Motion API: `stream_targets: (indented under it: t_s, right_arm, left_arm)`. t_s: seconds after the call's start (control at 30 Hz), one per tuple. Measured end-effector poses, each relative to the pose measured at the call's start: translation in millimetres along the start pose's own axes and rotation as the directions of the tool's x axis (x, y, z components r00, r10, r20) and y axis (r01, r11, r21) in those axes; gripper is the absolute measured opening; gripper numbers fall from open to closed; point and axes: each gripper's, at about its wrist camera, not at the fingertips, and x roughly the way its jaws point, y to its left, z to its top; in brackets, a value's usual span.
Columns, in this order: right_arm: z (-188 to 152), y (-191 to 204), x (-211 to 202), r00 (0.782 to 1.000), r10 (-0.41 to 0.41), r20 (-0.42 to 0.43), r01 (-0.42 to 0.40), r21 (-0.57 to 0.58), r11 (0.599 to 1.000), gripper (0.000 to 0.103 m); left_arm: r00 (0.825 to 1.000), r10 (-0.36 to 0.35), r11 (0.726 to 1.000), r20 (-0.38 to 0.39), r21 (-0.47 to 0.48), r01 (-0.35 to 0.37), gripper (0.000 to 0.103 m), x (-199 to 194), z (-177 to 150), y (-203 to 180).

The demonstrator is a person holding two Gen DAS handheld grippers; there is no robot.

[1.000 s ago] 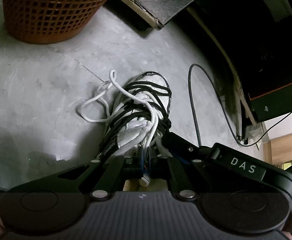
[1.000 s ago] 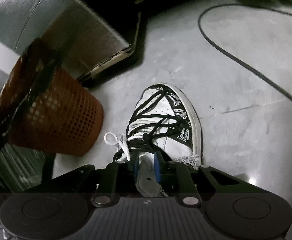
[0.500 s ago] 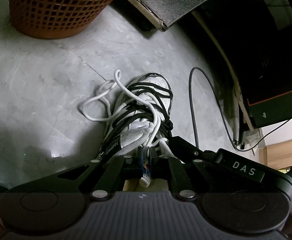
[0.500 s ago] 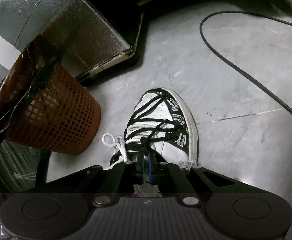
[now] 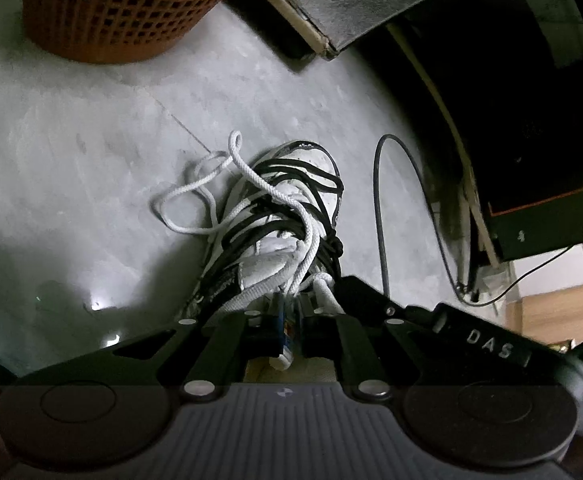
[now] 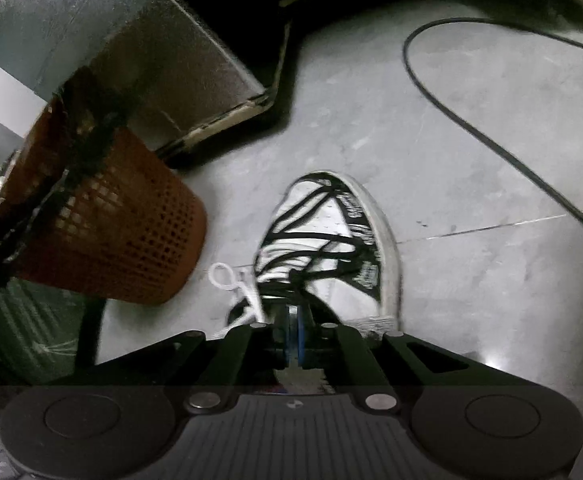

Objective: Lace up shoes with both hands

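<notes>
Grey floor [image 5: 91,184], shoe [image 6: 331,248] seemingly nearer, blurred

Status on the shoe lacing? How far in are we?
Done: black lace already criss-crosses the shoe from toe to ankle. In hand: left gripper is shut on the white lace; right gripper is shut near the collar, on what is unclear. Left: the white lace's loose loops on the floor, nothing tied.

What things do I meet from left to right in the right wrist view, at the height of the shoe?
Orange mesh basket → loose white lace loop → shoe → black cable.
</notes>
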Motion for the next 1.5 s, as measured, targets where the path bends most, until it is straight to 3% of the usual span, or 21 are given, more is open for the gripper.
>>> stream_targets:
  t_s: [0.17, 0.37, 0.53, 0.67, 0.73, 0.87, 1.0, 1.07, 1.23, 1.5]
  right_arm:
    - [3, -3, 0, 0.998, 0.048, -0.031, -0.046, 0.044, 0.998, 0.016]
    - [-2, 11, 5, 0.999, 0.011, -0.044, -0.015, -0.085, 0.996, 0.017]
    - [-7, -4, 5, 0.998, 0.056, -0.021, -0.055, 0.047, 0.997, 0.015]
    - [-15, -28, 6, 0.992, 0.125, 0.004, -0.122, 0.256, 0.959, 0.012]
    - [-16, -33, 7, 0.991, 0.137, 0.008, -0.133, 0.300, 0.945, 0.008]
    - [-14, -26, 8, 0.994, 0.110, -0.012, -0.104, 0.230, 0.968, 0.004]
    - [-10, 1, 13, 0.999, 0.030, -0.044, -0.031, -0.031, 0.999, 0.004]
    - [-9, 9, 16, 0.998, 0.005, -0.058, -0.010, -0.098, 0.995, 0.004]
    - [-8, 7, 18, 0.998, 0.002, -0.069, -0.009, -0.101, 0.995, 0.005]
    - [-14, 31, 10, 0.994, -0.108, 0.004, 0.104, -0.294, 0.950, 0.000]
  left_arm:
    - [1.000, -0.030, 0.997, 0.005, -0.067, 0.030, 0.008, 3, 2, 8]
    - [0.999, -0.036, 0.995, 0.006, -0.092, 0.037, 0.008, 4, 0, 9]
    - [0.999, -0.048, 0.992, 0.005, -0.113, 0.048, 0.008, 4, 0, 11]
    - [0.999, -0.050, 0.992, 0.006, -0.116, 0.050, 0.008, 4, 0, 12]
    - [0.999, -0.051, 0.992, 0.006, -0.119, 0.051, 0.008, 4, 0, 12]
    - [0.999, -0.051, 0.991, 0.004, -0.124, 0.051, 0.008, 4, 0, 13]
    - [0.999, -0.043, 0.992, -0.003, -0.115, 0.042, 0.008, 4, 0, 13]
    - [0.999, -0.039, 0.993, -0.005, -0.110, 0.038, 0.008, 3, 0, 13]
    - [0.999, -0.032, 0.995, -0.011, -0.093, 0.031, 0.008, 3, 0, 12]
    - [0.999, -0.042, 0.994, -0.008, -0.098, 0.041, 0.008, 1, -1, 12]
